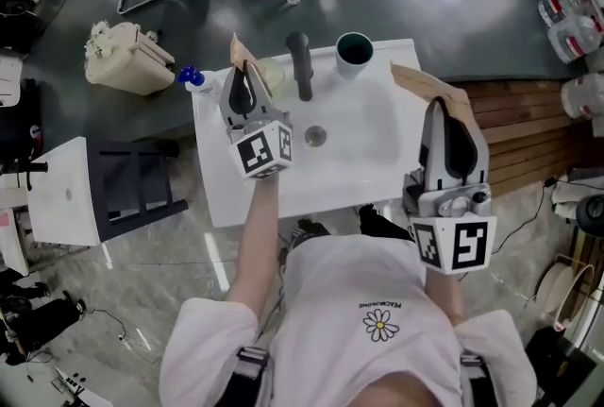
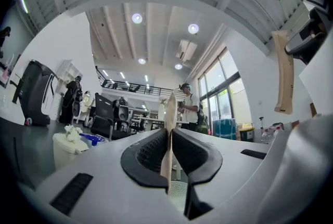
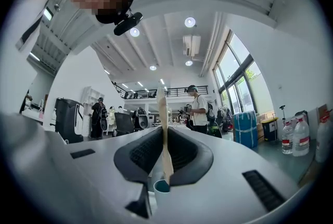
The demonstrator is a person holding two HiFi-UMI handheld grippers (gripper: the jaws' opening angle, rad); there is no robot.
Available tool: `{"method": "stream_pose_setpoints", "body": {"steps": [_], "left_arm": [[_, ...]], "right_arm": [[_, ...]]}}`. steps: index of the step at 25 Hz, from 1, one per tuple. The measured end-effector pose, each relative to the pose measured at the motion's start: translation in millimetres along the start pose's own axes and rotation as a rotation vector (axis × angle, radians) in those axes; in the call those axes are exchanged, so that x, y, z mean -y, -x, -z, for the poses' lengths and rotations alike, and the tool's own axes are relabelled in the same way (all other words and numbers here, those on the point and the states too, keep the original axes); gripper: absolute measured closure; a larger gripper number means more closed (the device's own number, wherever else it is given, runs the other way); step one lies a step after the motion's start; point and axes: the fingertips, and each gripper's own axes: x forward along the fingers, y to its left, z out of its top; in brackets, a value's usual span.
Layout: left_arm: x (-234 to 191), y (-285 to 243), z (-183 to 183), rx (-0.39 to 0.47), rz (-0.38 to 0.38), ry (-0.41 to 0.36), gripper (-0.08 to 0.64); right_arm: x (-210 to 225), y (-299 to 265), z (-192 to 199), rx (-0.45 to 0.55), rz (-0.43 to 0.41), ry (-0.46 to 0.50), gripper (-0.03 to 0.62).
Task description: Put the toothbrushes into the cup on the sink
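Observation:
Both grippers hover over a white sink [image 1: 373, 160], and each holds a pale wooden toothbrush. My left gripper [image 1: 245, 73] is shut on one toothbrush [image 1: 237, 51] above the sink's left side; in the left gripper view that toothbrush [image 2: 169, 119] stands upright between the black pads [image 2: 148, 153]. My right gripper [image 1: 437, 105] is shut on the other toothbrush [image 1: 430, 82] over the sink's right edge, also seen as a thin stick [image 3: 163, 129] pinched by the jaws. The cup [image 1: 354, 52], white with a dark teal inside, stands at the sink's back rim and shows below the right jaws [image 3: 161, 187].
A black faucet [image 1: 300, 65] rises left of the cup, with the drain [image 1: 315, 136] in the basin. A blue-capped bottle [image 1: 192, 77] and a white bin [image 1: 126, 58] lie left of the sink. Wooden decking [image 1: 517, 131] and water jugs [image 1: 570, 18] are on the right.

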Motion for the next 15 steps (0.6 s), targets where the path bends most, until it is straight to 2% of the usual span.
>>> {"method": "stream_pose_setpoints", "body": {"steps": [4,10,15], "left_arm": [[5.4,2.0,2.4,-0.006,0.015,-0.006,0.479],[8.3,2.8,-9.1,0.007,0.020,-0.029,0.474],[8.6,10.5,-45.1,0.069,0.008,-0.050,0.469]], "right_arm": [[0.9,1.3,1.7,-0.003,0.000,-0.009,0.563],[0.3,1.6,2.0,0.004,-0.014,-0.022,0.563],[-2.3,1.9,-3.9,0.026,-0.031,-0.028,0.563]]}}
